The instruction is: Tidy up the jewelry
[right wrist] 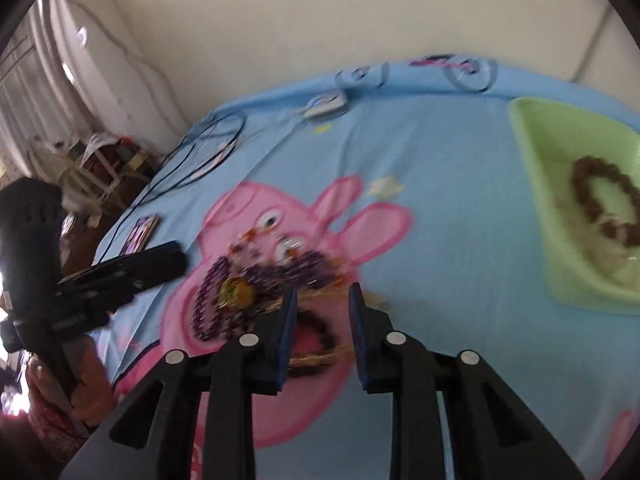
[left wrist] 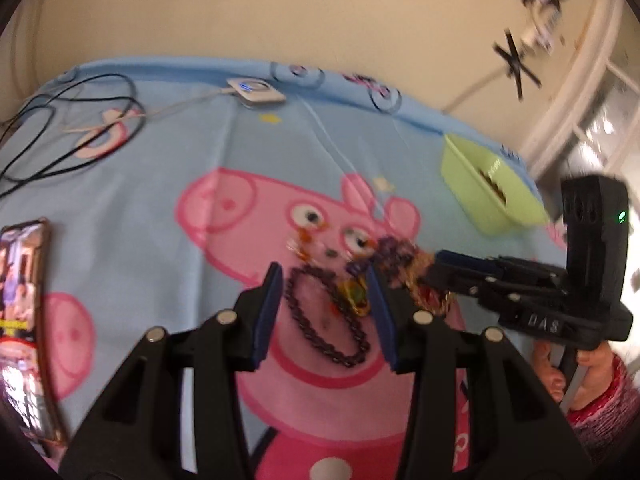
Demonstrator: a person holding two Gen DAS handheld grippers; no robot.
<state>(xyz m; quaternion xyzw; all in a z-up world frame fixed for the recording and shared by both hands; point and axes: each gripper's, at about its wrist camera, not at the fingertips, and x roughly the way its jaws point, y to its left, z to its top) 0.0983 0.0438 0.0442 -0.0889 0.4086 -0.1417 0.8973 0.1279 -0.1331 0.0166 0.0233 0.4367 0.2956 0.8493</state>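
"Was the left claw [left wrist: 324, 276] holding anything?"

"No. It stood half open over the dark bead chain [left wrist: 320, 344] on the blue blanket [left wrist: 160, 160]."

"And the right claw [right wrist: 322, 296]?"

"It had a small gap and held nothing, just beside the jewelry pile [right wrist: 264, 276]. A brown bracelet [right wrist: 600, 200] lay in the green tray [right wrist: 532, 140], well apart."
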